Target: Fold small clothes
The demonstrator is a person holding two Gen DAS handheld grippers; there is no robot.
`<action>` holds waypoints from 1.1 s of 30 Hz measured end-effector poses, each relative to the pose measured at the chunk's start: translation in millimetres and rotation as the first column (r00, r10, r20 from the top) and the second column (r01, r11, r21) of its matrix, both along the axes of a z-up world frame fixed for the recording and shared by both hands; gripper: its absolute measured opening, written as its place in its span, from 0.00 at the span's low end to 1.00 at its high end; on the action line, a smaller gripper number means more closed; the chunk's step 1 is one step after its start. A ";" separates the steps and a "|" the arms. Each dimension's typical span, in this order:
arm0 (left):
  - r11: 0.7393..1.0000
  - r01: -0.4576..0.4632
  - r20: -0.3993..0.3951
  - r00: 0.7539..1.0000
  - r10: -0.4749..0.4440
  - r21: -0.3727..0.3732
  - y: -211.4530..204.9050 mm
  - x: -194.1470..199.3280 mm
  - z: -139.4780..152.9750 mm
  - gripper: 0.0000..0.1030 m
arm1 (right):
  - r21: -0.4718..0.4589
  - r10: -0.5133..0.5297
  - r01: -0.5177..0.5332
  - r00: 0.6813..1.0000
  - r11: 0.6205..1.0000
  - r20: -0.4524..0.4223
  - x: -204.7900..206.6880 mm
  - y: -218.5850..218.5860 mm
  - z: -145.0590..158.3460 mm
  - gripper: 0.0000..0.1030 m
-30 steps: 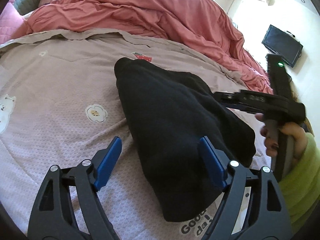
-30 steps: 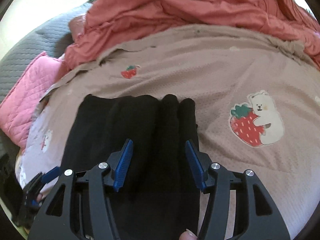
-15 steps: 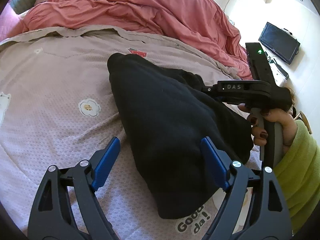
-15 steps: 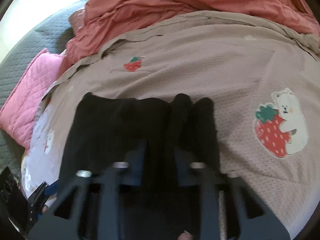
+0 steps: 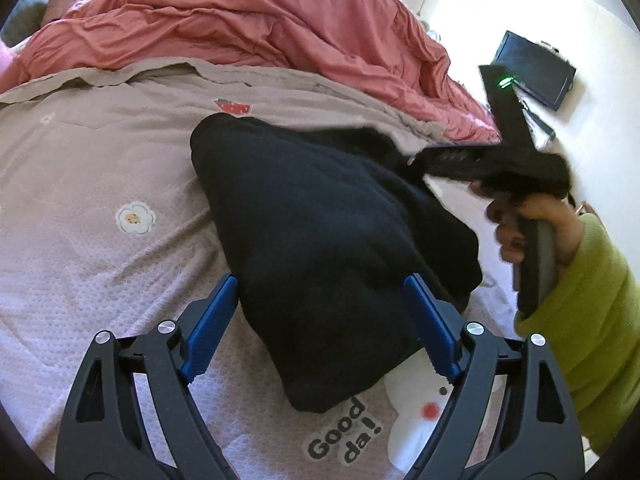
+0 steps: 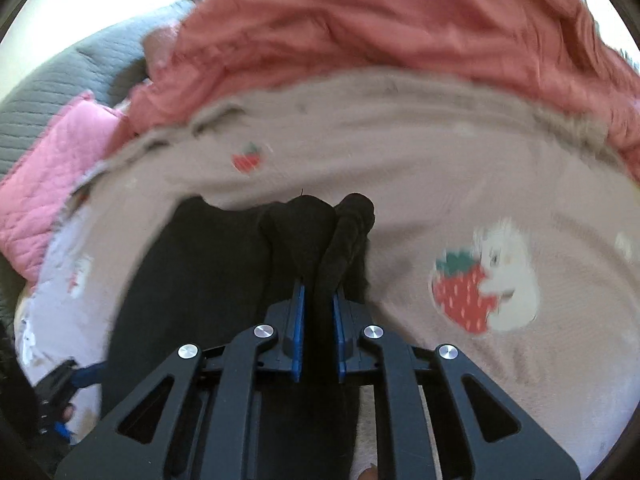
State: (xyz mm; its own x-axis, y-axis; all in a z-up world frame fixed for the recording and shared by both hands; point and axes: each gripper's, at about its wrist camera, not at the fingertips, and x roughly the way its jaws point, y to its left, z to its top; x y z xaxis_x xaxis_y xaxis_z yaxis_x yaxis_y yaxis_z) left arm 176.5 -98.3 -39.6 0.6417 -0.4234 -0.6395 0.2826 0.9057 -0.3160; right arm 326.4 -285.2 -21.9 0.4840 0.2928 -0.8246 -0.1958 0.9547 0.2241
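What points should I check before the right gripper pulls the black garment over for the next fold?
1. Right gripper shut on a fold of the black garment: ok.
2. Depth of that grip on the fabric: cannot tell, the right wrist view is blurred.
3. Left gripper open, jaws on either side of the garment's near end, not pinching: ok.
4. Garment lies on the bedspread, away from the red duvet: ok.
5. Earlier folds tidy: cannot tell.
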 end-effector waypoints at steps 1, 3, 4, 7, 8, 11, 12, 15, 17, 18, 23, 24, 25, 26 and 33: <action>1.000 -0.004 -0.007 1.000 0.004 0.007 -0.2 0.7 -2.0 0.75 | -0.011 -0.006 0.006 1.000 1.000 0.006 -0.3 0.4 -6.3 0.16; 1.000 -0.014 -0.022 1.000 0.014 0.004 2.6 1.7 -5.1 0.75 | 0.019 -0.020 0.020 0.999 1.000 0.029 -5.3 -3.5 -5.8 0.19; 1.000 -0.021 -0.026 0.999 0.021 -0.002 5.2 1.9 -5.4 0.75 | 0.033 -0.032 0.031 0.999 0.999 0.037 -8.3 -7.6 -1.5 0.26; 0.999 -0.046 -0.015 0.999 0.045 -0.020 12.6 0.9 -1.3 0.75 | 0.089 -0.043 0.035 0.995 0.995 0.089 -27.4 -23.0 17.8 0.31; 0.998 -0.054 -0.008 0.999 0.054 -0.024 15.0 0.6 0.9 0.75 | 0.104 -0.030 0.019 0.994 0.994 0.104 -35.9 -25.9 24.0 0.31; 0.996 -0.080 -0.002 0.997 0.080 -0.047 22.1 0.8 5.1 0.75 | 0.127 0.061 -0.079 0.988 0.989 0.139 -70.4 -26.5 35.6 0.31; 0.995 -0.088 -0.008 0.996 0.088 -0.052 23.6 1.2 4.5 0.75 | 0.129 0.087 -0.106 0.986 0.986 0.140 -79.1 -26.4 36.5 0.31; 0.994 -0.093 -0.043 0.995 0.091 -0.049 23.5 3.5 -1.6 0.75 | 0.135 0.172 -0.190 0.976 0.972 0.134 -102.1 -20.5 33.4 0.32; 0.994 -0.097 -0.062 0.994 0.095 -0.039 23.1 4.8 -5.2 0.75 | 0.130 0.213 -0.230 0.969 0.964 0.128 -112.1 -14.7 29.0 0.32; 0.994 -0.098 -0.069 0.993 0.095 -0.041 22.9 4.9 -6.4 0.75 | 0.127 0.226 -0.242 0.966 0.962 0.123 -115.7 -12.0 25.1 0.33; 0.993 -0.105 -0.112 0.989 0.099 -0.046 27.1 5.0 -12.6 0.75 | 0.154 0.186 -0.195 0.980 0.969 0.073 -118.6 -14.9 7.8 0.37; 0.993 -0.107 -0.119 0.988 0.101 -0.049 28.6 4.9 -14.1 0.75 | 0.168 0.181 -0.189 0.981 0.967 0.065 -119.9 -15.6 6.8 0.35; 0.993 -0.108 -0.124 0.987 0.101 -0.051 29.5 4.7 -15.1 0.75 | 0.175 0.181 -0.189 0.981 0.966 0.063 -120.1 -15.5 6.7 0.23; 0.993 -0.109 -0.126 0.987 0.102 -0.052 30.4 4.1 -15.4 0.75 | 0.196 0.188 -0.196 0.980 0.961 0.058 -121.5 -15.3 7.2 0.18; 0.994 -0.105 -0.112 0.988 0.103 -0.011 29.4 -5.2 -8.5 0.75 | 0.223 0.177 -0.189 0.982 0.956 0.072 -136.3 -18.5 24.5 0.14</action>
